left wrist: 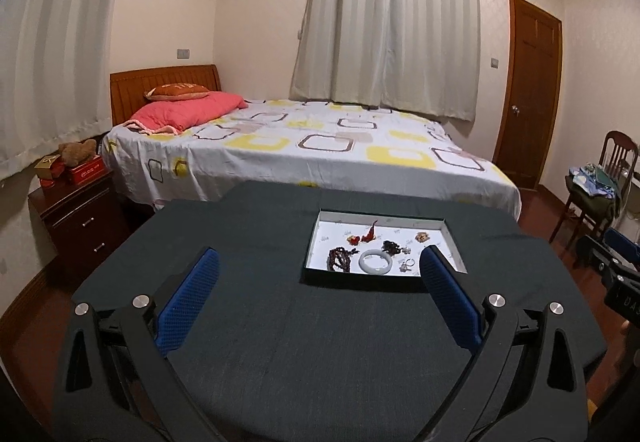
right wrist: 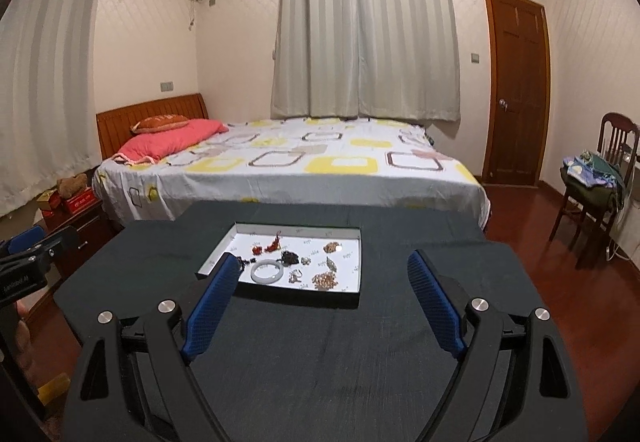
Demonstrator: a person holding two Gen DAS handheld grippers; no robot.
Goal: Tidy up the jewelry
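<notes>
**A:** ok so where's everything relative to the tray? It sits toward the far side of the dark surface, long axis running left-right, bed just behind it.

**B:** yep, and all the jewelry's inside it. Biggest piece is the pale bangle near the tray's front edge, dark beads to its left, a beaded cluster to its right, red charms behind it.

**A:** and which one's closer?

**B:** Right hand-held gripper looks straight at the tray, bangle just left of its centre line. Left hand-held gripper has the tray off to its right. I'd say the right one is better lined up, though fisheye makes depth hard to call.

**A:** holding anything?

**B:** nope, both spread wide with nothing between the blue pads, hanging short of the tray's front edge.
</notes>
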